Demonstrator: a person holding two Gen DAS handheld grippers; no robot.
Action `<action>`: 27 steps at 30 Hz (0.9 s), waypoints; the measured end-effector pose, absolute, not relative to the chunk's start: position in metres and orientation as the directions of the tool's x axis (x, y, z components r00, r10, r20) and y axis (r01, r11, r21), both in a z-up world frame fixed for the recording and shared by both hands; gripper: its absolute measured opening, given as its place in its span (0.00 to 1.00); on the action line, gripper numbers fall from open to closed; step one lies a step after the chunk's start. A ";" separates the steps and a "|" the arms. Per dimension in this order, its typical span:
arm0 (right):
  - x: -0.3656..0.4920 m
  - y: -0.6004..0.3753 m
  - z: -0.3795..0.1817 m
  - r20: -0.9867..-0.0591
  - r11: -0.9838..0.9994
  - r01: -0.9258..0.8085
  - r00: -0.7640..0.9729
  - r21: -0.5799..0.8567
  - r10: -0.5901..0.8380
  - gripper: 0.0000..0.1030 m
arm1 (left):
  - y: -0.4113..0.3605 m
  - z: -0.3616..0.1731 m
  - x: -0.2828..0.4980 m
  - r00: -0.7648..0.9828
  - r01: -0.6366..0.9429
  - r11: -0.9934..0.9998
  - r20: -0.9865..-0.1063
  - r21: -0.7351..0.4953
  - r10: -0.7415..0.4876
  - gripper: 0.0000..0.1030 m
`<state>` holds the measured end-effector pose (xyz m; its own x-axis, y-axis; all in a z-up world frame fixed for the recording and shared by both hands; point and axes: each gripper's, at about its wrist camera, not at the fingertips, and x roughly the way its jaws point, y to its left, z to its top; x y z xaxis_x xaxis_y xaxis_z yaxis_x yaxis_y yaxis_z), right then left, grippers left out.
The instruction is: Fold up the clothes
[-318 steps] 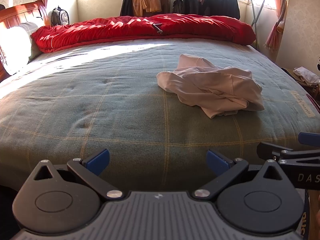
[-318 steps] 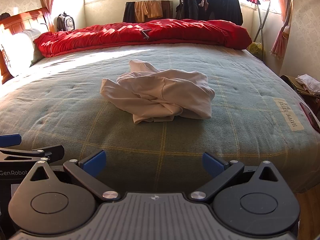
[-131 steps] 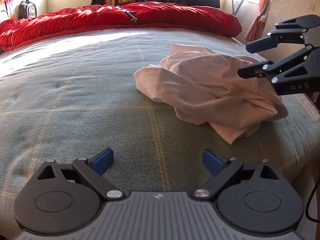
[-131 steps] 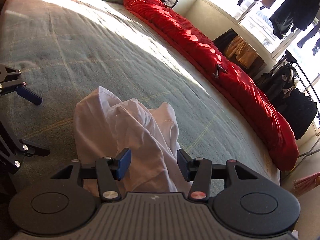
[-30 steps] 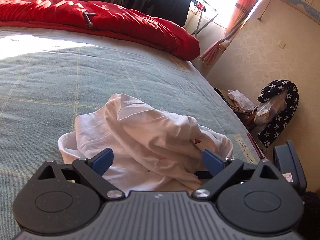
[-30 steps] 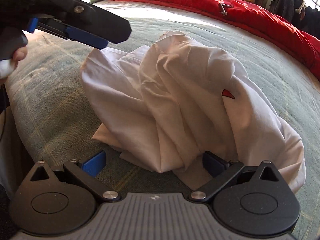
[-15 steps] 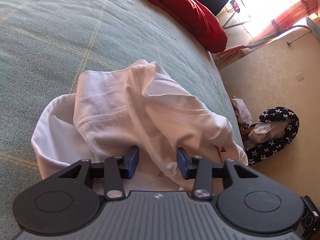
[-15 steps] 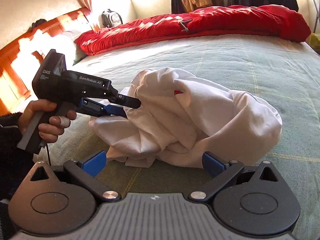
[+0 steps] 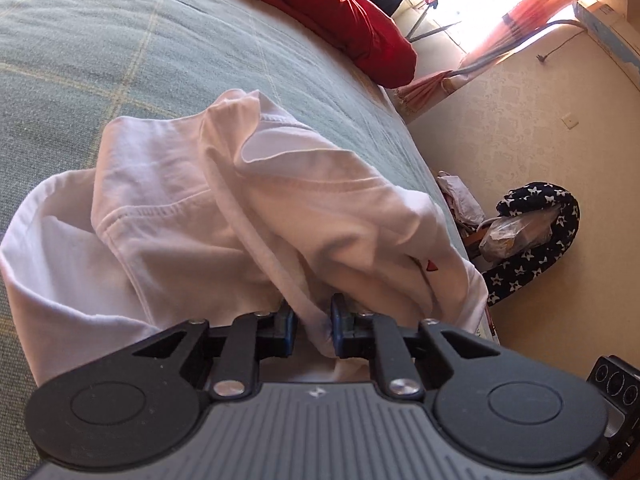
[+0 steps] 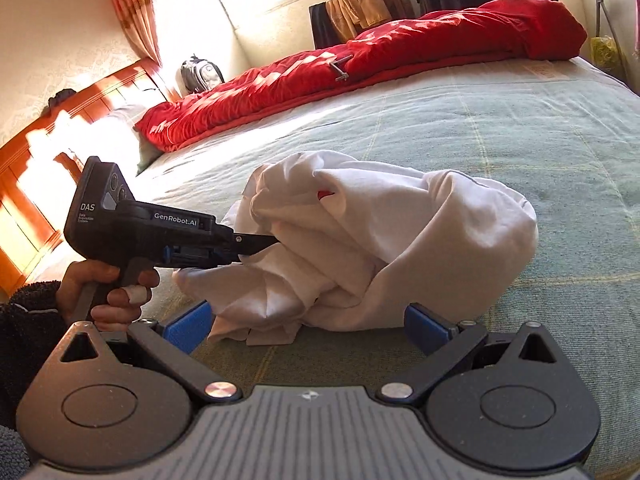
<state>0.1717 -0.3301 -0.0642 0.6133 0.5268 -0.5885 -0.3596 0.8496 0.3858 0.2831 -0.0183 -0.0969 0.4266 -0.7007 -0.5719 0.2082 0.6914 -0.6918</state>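
Bed (image 10: 520,152), left gripper (image 9: 312,326) pinching crumpled shirt (image 9: 200,200)

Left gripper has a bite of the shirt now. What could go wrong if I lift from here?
The left gripper is pinching a bunched fold deep in the shirt, not a hem or corner, so lifting will likely raise a tangled wad instead of spreading it. The right gripper is open and holds nothing, so the rest may drag across the blanket. The shirt also lies near the bed edge and could slide off.
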 end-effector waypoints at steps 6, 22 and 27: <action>0.172 -0.332 -0.066 -0.589 0.857 -0.334 0.624 0.392 0.513 1.00 | -0.017 -0.074 0.280 0.506 0.233 0.750 -0.581 -0.619 -0.637 0.04; 0.163 -0.342 -0.063 -0.571 0.867 -0.302 0.659 0.396 0.490 1.00 | 0.023 -0.013 0.273 0.634 0.229 0.828 -0.566 -0.512 -0.526 0.04; 0.163 -0.343 -0.062 -0.575 0.867 -0.292 0.656 0.403 0.489 1.00 | 0.018 -0.045 0.273 0.561 0.190 0.779 -0.585 -0.597 -0.586 0.16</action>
<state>0.1630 -0.3433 -0.0622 0.6564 0.4887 -0.5747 -0.2924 0.8671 0.4033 0.2727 0.0181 -0.0450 0.5609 -0.5857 -0.5852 0.1901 0.7790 -0.5975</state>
